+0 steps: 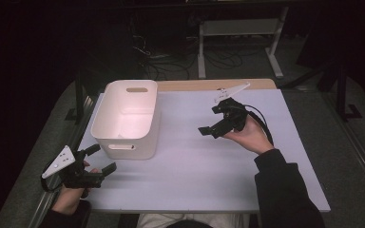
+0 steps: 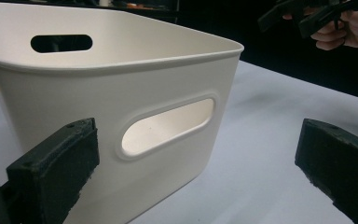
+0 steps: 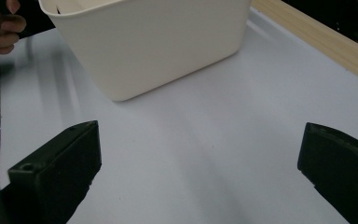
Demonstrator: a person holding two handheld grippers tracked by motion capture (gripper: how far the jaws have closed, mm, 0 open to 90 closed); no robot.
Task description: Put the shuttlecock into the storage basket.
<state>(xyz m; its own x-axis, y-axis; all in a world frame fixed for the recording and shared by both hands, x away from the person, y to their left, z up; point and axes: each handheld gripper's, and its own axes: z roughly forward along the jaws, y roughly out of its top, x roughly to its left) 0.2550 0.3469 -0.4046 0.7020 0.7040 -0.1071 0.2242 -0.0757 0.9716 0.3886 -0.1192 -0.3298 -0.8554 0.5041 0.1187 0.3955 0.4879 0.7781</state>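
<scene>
A white plastic bin (image 1: 126, 118) with handle slots stands on the left part of the white table (image 1: 195, 156), and looks empty. My left gripper (image 1: 100, 159) hovers just in front of the bin's near left corner, jaws open with nothing between them; in the left gripper view the bin (image 2: 121, 93) is close ahead with its handle slot between the jaws. My right gripper (image 1: 211, 120) is held above the table's middle right, open and empty, pointing toward the bin (image 3: 144, 42).
A wooden strip (image 1: 209, 84) runs along the table's far edge. Beyond it stand a white metal frame (image 1: 240, 28) and cables on the dark floor. Bare tabletop lies between the bin and my right gripper.
</scene>
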